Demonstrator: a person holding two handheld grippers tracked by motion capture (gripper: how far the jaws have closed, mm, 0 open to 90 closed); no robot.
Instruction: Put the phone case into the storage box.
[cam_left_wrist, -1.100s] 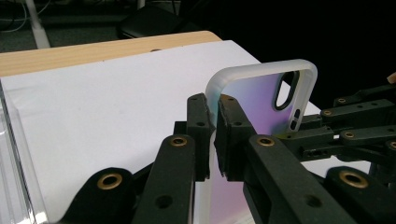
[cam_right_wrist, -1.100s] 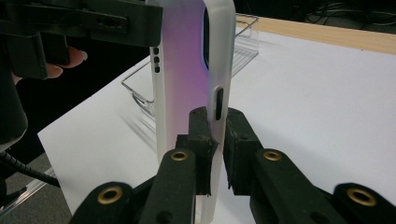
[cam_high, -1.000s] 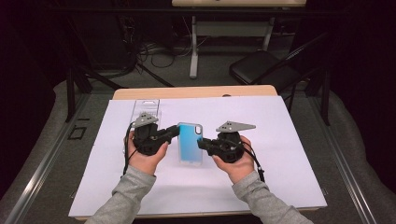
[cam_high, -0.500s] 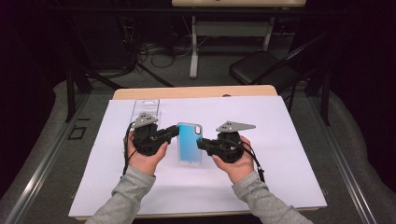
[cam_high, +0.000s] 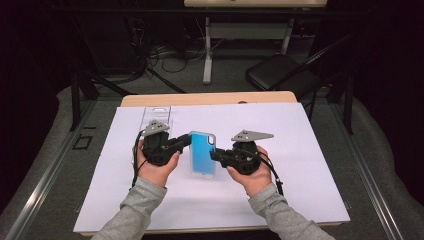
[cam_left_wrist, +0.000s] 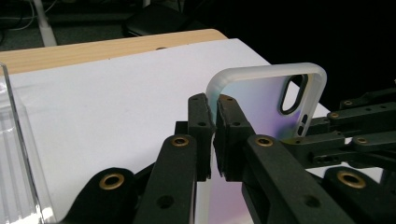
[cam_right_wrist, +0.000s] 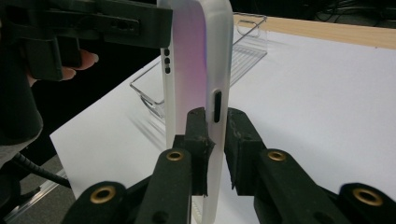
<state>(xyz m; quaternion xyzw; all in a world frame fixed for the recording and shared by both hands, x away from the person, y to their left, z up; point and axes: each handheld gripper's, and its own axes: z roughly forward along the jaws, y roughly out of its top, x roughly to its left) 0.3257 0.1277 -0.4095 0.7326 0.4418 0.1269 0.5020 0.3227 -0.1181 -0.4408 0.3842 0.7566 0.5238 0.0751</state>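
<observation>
High view: we held the phone case (cam_high: 203, 154) between both tools, left gripper (cam_high: 186, 140) clamped on its left edge, right gripper (cam_high: 214, 156) on its right edge, just easing, long axis pointing away.

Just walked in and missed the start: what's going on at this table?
A person holds a phone case above the white sheet between two hand-held tools. The left claw pinches one long edge; the right claw is at the opposite edge and has just been opening slightly, the edge between its jaws. A clear plastic box lies behind.
</observation>
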